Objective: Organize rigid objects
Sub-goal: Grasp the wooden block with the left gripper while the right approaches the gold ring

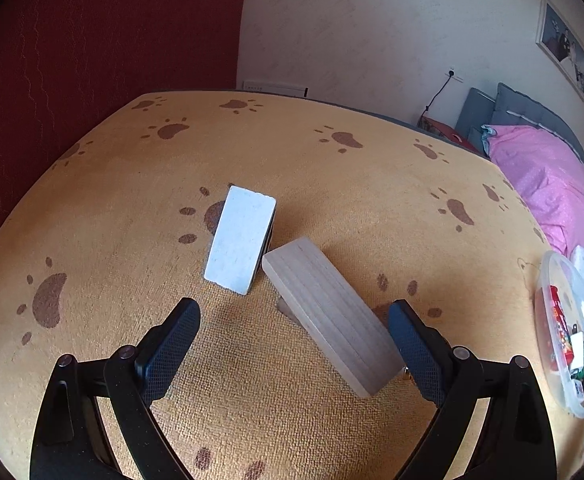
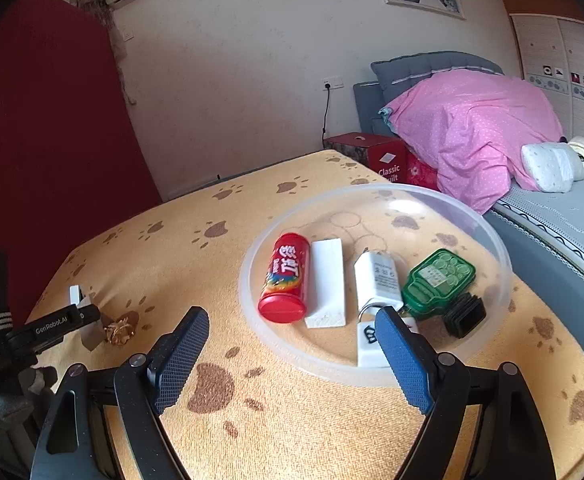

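In the left wrist view a white rectangular block point(image 1: 240, 240) leans on a dark base on the orange paw-print cloth point(image 1: 112, 200). A pale wooden block point(image 1: 331, 320) lies slanted beside it, its near end close to my right-hand finger point(image 1: 415, 348). My left gripper point(image 1: 293, 332) is open just short of both blocks and holds nothing. In the right wrist view my right gripper point(image 2: 292, 356) is open and empty at the near rim of a clear plastic bowl point(image 2: 252, 312). The bowl holds a red can point(image 2: 286, 278), a white block point(image 2: 327, 284), a white charger point(image 2: 377, 280), a green remote point(image 2: 437, 280) and a black cap point(image 2: 465, 314).
A white padlock point(image 2: 369, 342) lies in the bowl behind my right finger. A gold foil piece point(image 2: 120, 330) sits on the cloth at left, by the black housing of the other gripper device point(image 2: 52, 326). A bed with pink bedding point(image 2: 471, 128) stands to the right, red boxes point(image 2: 383, 156) beyond the table.
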`<move>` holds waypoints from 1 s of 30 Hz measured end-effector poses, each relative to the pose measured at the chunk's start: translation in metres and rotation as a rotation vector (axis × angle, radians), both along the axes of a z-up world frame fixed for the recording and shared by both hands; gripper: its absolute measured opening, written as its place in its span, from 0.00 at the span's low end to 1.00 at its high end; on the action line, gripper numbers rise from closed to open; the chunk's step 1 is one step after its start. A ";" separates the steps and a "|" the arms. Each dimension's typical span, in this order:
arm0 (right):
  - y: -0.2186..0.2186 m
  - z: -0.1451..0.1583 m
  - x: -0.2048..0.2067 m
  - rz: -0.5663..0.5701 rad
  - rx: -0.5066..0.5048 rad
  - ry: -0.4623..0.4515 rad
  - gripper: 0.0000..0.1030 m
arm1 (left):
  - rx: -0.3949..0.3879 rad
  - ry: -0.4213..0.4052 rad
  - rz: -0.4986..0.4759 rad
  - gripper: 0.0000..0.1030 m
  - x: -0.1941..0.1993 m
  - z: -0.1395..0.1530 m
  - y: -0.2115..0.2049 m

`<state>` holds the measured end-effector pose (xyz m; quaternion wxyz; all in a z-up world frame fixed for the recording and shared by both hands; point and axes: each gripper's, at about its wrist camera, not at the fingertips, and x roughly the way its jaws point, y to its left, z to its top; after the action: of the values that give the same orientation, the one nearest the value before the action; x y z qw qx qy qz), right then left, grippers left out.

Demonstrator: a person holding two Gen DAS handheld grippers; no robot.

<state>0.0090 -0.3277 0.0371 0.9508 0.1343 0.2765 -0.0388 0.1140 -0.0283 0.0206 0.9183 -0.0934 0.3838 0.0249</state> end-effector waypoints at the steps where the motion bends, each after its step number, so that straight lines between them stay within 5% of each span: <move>1: 0.003 -0.001 0.000 0.010 -0.003 0.004 0.86 | 0.002 -0.001 -0.003 0.93 -0.001 0.000 0.001; 18: 0.017 -0.003 -0.003 0.061 -0.023 0.001 0.86 | -0.005 0.024 -0.007 0.91 -0.015 -0.008 0.028; 25: 0.027 -0.003 -0.001 0.106 -0.018 0.017 0.86 | -0.026 0.030 -0.059 0.64 -0.010 -0.009 0.022; 29: 0.035 -0.002 0.003 0.163 -0.003 0.039 0.86 | -0.103 0.014 -0.121 0.31 -0.011 -0.009 0.021; 30: 0.039 -0.001 0.004 0.177 -0.014 0.038 0.86 | -0.117 0.013 -0.126 0.31 -0.012 -0.008 0.021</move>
<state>0.0128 -0.2884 0.0364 0.9460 0.1022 0.3050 0.0408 0.1020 -0.0071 0.0122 0.9085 -0.1222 0.3959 -0.0549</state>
